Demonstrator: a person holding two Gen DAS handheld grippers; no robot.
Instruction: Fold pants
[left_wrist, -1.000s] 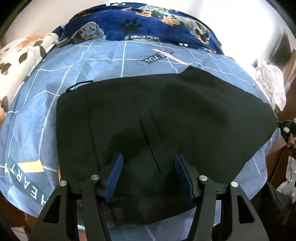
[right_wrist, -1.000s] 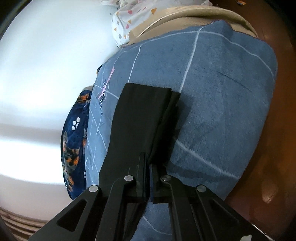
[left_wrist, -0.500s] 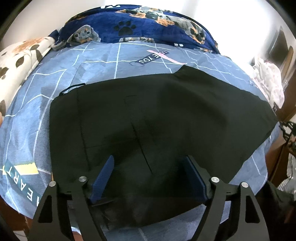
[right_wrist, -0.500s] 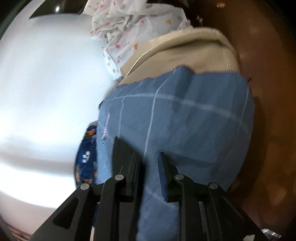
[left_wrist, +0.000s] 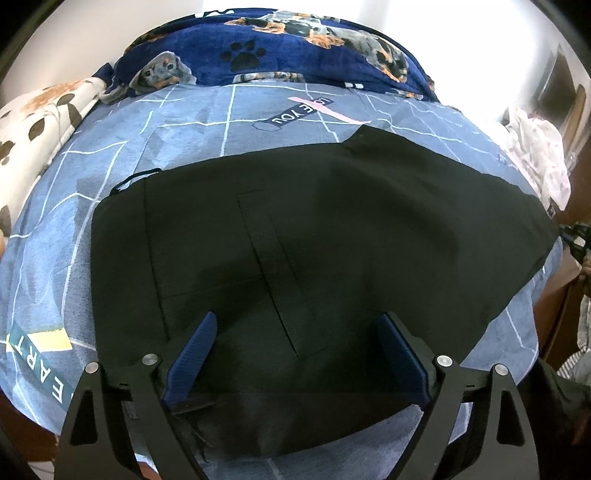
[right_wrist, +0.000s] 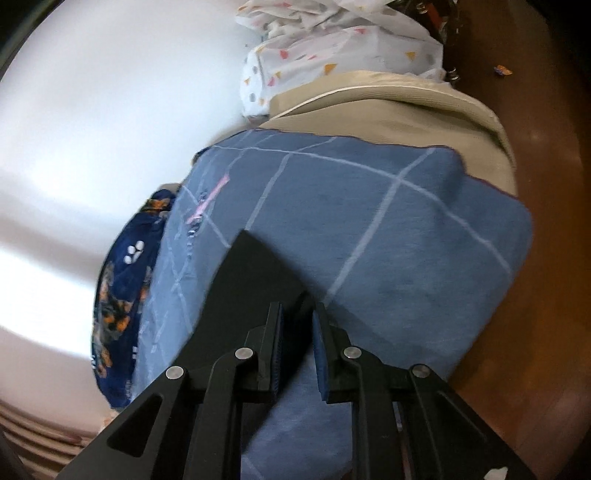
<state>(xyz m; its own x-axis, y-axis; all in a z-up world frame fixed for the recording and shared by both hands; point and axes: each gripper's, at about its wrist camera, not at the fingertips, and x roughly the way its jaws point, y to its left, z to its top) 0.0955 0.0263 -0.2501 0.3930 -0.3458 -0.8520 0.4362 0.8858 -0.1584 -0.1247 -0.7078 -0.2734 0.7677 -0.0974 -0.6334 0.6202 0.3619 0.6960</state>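
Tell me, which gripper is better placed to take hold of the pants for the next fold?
Left, probably. The left gripper hangs wide open directly over the black pants. The right gripper, narrowly open, sits at the pants' far end.

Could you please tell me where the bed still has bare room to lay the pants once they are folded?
The black pants cover the middle of the blue grid blanket. Bare strips remain between them and the dog-print blanket, and on the left toward the "HEART" print. In the right wrist view, blanket is bare beyond the pants' end, up to the beige cover.
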